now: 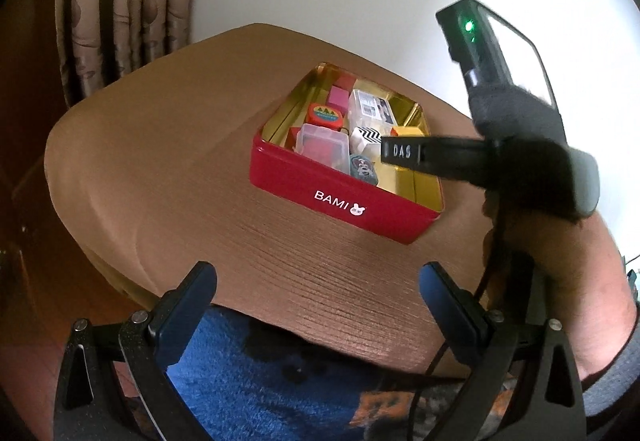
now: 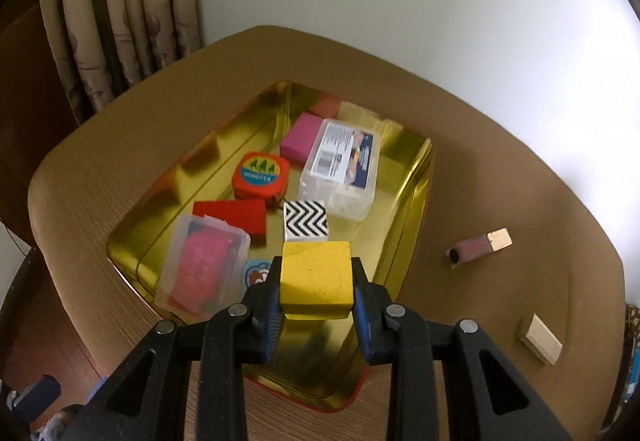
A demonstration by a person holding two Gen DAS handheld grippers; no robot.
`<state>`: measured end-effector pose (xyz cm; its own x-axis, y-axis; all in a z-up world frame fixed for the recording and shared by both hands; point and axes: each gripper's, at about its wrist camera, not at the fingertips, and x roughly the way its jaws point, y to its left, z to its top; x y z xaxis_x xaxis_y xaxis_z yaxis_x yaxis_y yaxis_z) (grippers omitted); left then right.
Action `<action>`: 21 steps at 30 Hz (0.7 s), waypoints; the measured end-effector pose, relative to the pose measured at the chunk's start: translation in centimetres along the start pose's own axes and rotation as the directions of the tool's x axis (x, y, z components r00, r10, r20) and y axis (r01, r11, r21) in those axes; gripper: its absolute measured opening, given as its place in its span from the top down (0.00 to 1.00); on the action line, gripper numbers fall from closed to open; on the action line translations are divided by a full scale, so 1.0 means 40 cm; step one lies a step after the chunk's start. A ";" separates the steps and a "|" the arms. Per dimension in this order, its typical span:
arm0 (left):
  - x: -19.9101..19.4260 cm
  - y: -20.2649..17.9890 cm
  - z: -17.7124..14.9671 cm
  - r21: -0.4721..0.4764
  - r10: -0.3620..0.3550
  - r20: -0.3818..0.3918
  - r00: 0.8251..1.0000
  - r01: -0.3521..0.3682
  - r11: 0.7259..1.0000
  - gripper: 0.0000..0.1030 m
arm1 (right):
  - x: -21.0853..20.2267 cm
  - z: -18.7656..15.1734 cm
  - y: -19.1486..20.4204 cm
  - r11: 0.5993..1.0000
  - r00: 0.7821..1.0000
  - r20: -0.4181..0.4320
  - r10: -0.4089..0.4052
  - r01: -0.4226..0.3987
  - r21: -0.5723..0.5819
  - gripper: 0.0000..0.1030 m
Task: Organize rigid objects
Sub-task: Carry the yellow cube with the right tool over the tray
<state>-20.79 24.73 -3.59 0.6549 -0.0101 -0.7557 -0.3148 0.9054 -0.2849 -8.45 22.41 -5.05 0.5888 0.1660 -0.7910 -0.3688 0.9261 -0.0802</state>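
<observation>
Pinching a yellow block [image 2: 316, 279] between its two blue-padded fingers [image 2: 269, 317], the right gripper [image 2: 316, 305] hangs over the near end of the red tin [image 2: 416, 201], whose inside is shiny gold. Seen from the left wrist, that same tin [image 1: 320, 181] sits on the brown surface [image 1: 160, 145] toward 12 o'clock, with the right gripper reaching over its rim from 3 o'clock.

Inside the tin, directly at 12 o'clock from the yellow block, lies a black-and-white zigzag block [image 2: 306, 221]. A clear lidded box with a printed label [image 2: 342, 169] rests at about 1 o'clock, with a pink block [image 2: 300, 137] just beside it on its 9 o'clock side. A round red tape measure [image 2: 261, 174] sits at 11 o'clock, a flat red block [image 2: 236, 217] nearer, and a clear box with pink contents [image 2: 202, 269] at 9 o'clock.

Outside the tin, on the surface at 3 o'clock, lie a mauve tube with a gold cap [image 2: 478, 247] and, nearer, a cream flat block [image 2: 540, 337], well apart from each other.

The left gripper [image 1: 318, 281] is spread wide, holding nothing, above the near edge of the surface.
</observation>
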 end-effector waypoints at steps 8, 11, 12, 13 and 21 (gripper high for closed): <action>0.021 0.005 0.001 -0.011 0.003 -0.024 1.000 -0.003 1.000 0.03 | 0.049 -0.029 -0.015 1.000 0.999 -0.034 -0.004 0.005 0.016 0.71; 0.028 0.003 0.002 -0.009 0.009 -0.032 0.999 -0.009 1.000 0.03 | 0.059 -0.037 -0.013 1.000 1.000 -0.027 -0.010 0.010 0.005 0.71; 0.029 0.003 0.002 -0.008 0.008 -0.033 0.999 -0.008 1.000 0.03 | 0.060 -0.038 -0.013 1.000 1.000 -0.024 -0.006 0.005 -0.009 0.71; 0.028 0.003 0.004 -0.008 0.010 -0.032 0.999 -0.011 1.000 0.03 | 0.061 -0.038 -0.012 1.000 1.000 -0.022 -0.007 0.007 -0.011 0.71; 0.026 0.007 0.003 -0.007 0.011 -0.037 0.999 -0.012 1.000 0.03 | 0.062 -0.039 -0.013 1.000 1.000 -0.018 -0.010 0.009 -0.011 0.71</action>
<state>-20.12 25.05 -4.37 0.6257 -0.0152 -0.7799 -0.3275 0.9023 -0.2804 -7.93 21.80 -7.91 0.5794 0.1510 -0.8009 -0.3713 0.9237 -0.0945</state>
